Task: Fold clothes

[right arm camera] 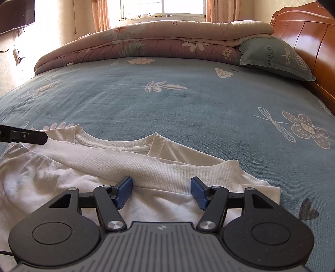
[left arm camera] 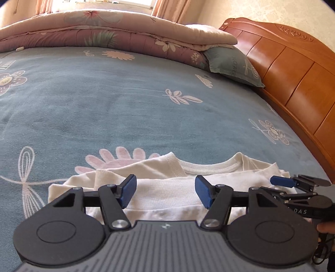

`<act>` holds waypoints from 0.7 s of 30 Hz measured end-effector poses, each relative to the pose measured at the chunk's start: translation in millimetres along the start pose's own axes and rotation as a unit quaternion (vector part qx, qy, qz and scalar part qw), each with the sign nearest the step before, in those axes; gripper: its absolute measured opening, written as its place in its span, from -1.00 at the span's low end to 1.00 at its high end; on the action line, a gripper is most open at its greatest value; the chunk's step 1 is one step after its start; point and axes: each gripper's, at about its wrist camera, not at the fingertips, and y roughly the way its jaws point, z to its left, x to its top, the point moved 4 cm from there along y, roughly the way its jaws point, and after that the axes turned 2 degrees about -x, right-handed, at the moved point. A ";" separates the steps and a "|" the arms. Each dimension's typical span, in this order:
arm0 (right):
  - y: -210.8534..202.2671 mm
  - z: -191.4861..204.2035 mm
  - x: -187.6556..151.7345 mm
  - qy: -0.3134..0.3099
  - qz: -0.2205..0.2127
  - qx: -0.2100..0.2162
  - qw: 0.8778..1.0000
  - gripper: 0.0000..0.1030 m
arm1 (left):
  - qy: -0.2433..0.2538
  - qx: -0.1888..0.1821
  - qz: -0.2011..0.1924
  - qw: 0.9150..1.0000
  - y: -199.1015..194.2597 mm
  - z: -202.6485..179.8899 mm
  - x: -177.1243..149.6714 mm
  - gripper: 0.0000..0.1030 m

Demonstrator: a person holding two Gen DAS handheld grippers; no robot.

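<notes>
Bright daylight from window [right arm camera: 162, 8], glare there; fisheye-curved edges; sharp.

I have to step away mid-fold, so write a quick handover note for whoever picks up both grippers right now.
Left gripper: open, empty, over the shirt's left part.
Right gripper: open, empty, over its right part.
White shirt: lies at the near edge of the blue floral bed sheet, collar facing the folded quilt. A ribbed band of fabric lies across it below the collar, so it looks partly folded.
Left: grip the fabric and finish the folds. Nothing is held now.
</notes>
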 end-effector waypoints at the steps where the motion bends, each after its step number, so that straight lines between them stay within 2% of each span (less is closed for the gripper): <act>1: -4.9 0.9 -1.2 0.002 -0.003 0.001 1.000 0.36 | -0.015 -0.002 -0.003 1.000 -11.8 7.4 2.6 0.28; 5: -22.5 3.1 -9.5 0.021 -0.007 0.017 1.000 0.40 | -0.064 0.000 -0.013 0.998 -58.7 35.5 3.2 0.41; 10: -40.2 13.4 -22.8 0.024 0.003 0.027 0.999 0.40 | -0.121 0.011 0.017 0.992 -83.1 61.5 -26.6 0.44; 11: -44.2 16.1 -24.0 0.024 0.003 0.030 0.999 0.40 | -0.137 0.005 0.023 0.990 -84.9 65.9 -35.3 0.44; 16: -62.9 29.1 -25.7 0.018 -0.002 0.039 0.999 0.43 | -0.198 -0.085 0.059 0.975 -74.4 76.8 -79.1 0.46; 21: -76.0 35.0 -24.9 0.012 -0.007 0.036 0.999 0.46 | -0.203 -0.104 0.059 0.972 -83.7 73.7 -80.5 0.48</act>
